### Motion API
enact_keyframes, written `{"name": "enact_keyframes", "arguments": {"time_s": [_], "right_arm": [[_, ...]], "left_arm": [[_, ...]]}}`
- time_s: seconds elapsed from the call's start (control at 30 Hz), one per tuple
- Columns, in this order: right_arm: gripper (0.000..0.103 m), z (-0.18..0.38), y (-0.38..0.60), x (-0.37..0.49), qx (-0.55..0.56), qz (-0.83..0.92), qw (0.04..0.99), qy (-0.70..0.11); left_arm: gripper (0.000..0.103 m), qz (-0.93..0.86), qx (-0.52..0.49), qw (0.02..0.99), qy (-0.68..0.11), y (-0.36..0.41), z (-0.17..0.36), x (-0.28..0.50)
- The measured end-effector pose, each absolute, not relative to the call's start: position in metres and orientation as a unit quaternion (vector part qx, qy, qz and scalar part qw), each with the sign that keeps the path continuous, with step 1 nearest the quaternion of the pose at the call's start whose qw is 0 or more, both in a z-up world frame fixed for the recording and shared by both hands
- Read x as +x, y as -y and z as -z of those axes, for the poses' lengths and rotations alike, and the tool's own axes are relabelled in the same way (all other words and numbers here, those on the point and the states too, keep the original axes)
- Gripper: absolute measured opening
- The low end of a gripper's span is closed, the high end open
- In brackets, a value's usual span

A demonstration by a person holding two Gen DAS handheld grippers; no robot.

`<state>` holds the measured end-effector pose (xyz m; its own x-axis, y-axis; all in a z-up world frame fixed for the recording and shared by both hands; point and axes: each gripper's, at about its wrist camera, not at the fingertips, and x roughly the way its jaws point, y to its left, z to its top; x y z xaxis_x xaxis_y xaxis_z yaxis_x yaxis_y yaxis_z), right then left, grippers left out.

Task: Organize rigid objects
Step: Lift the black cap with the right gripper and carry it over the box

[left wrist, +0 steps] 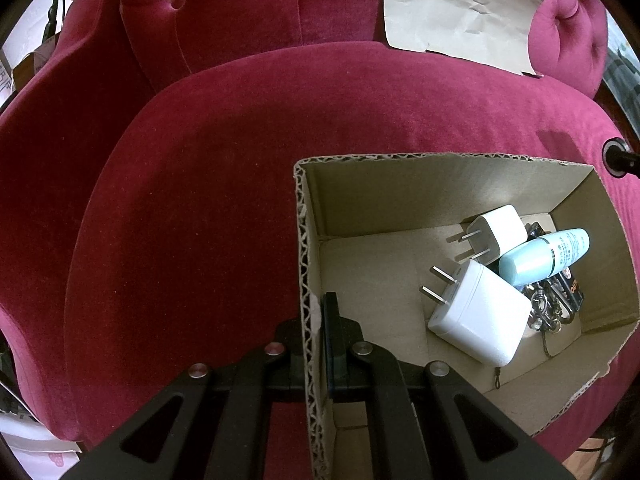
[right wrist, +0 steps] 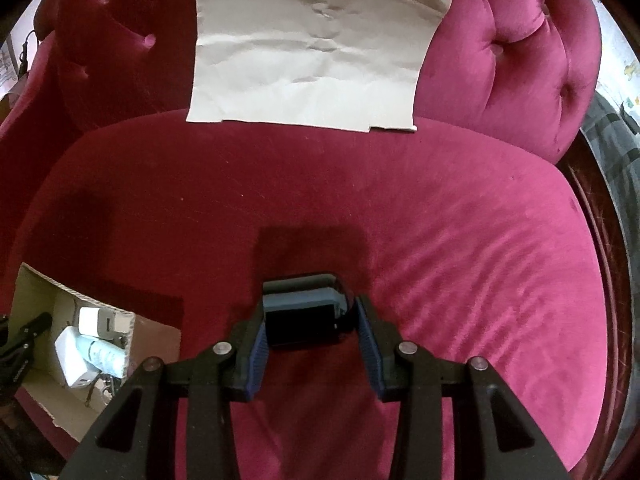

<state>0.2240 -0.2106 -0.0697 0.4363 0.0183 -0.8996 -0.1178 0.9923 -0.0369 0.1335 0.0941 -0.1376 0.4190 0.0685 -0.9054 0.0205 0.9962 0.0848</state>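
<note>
Left claw (left wrist: pixel 318 344) is pressed together on the near-left wall of the cardboard box (left wrist: pixel 440 162), pinching the corrugated edge and steadying it on the red velvet sofa seat (left wrist: pixel 200 200). Already in the box: two white plug chargers (left wrist: pixel 480 312), a pale blue bottle (left wrist: pixel 548 254) lying on its side, and some dark keys or chain bits under it, too tangled to sort out.

Right claw (right wrist: pixel 310 320) is half spread around a small dark box-like object (right wrist: pixel 300 324), black with a bluish band. The left pad touches its side; a gap shows at the right pad, so I cannot tell how firm the grip is. A shadow sits on the cushion beyond the object, so it looks lifted off the seat.

Key relation: in the right wrist view the box (right wrist: pixel 80 304) lies to the lower left of the right claw, well apart. The object's long axis runs across the claw, pad to pad. The right hand carries the object; the left is at the box. Likely next move: carry it leftward over the box rim and drop it in the bare left part.

A crumpled sheet of paper (right wrist: pixel 312 56) leans on the sofa back, not involved.
</note>
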Motion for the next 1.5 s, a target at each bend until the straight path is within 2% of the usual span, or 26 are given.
{"name": "enact_keyframes", "arguments": {"time_s": [0.93, 1.5], "right_arm": [[0.043, 0.019, 0.15, 0.185, -0.053, -0.078, 0.853, -0.514], [0.043, 0.018, 0.084, 0.168, -0.063, -0.132, 0.845, -0.514]], "left_arm": [[0.004, -0.013, 0.037, 0.841, -0.54, -0.095, 0.138, 0.133], [0.004, -0.012, 0.034, 0.841, -0.54, -0.096, 0.138, 0.134]]}}
